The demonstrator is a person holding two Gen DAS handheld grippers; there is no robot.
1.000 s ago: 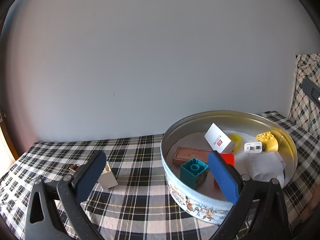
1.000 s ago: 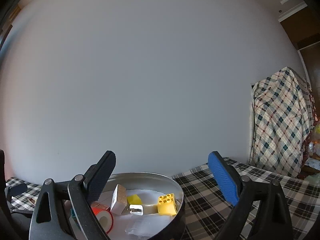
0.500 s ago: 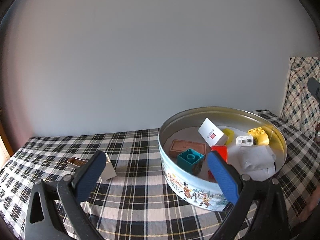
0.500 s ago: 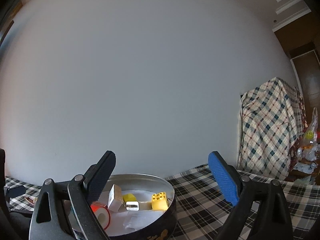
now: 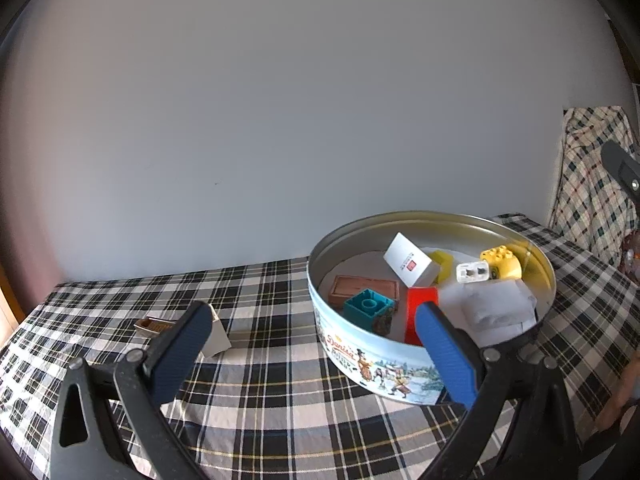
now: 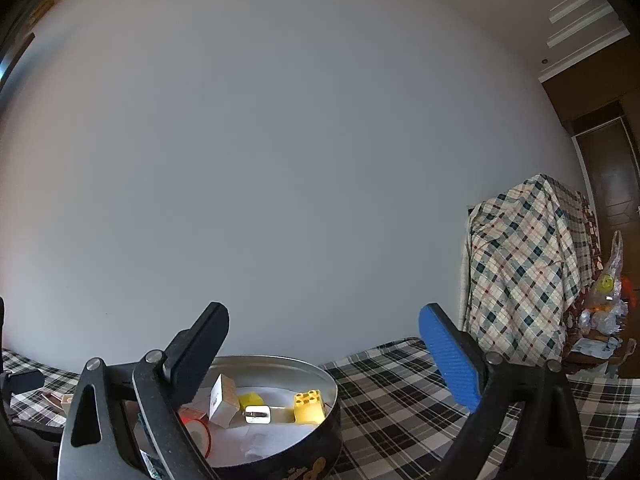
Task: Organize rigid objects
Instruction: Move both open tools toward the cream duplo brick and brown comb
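A round metal cookie tin sits on the plaid tablecloth. Inside lie a teal block, a brown wooden box, a red piece, a white card box, a yellow brick, a white plug and crumpled paper. Left of the tin, a small white box and a brown object rest on the cloth. My left gripper is open, empty, above the cloth before the tin. My right gripper is open, empty, raised over the tin's right side.
A plain grey wall stands right behind the table. A plaid-draped piece of furniture is at the right, with plastic bags beside it. The plaid cloth stretches right of the tin.
Both grippers have pulled back and risen a little, so the tin looks smaller and lower in each view. Neither gripper changed its opening. The objects stayed put.
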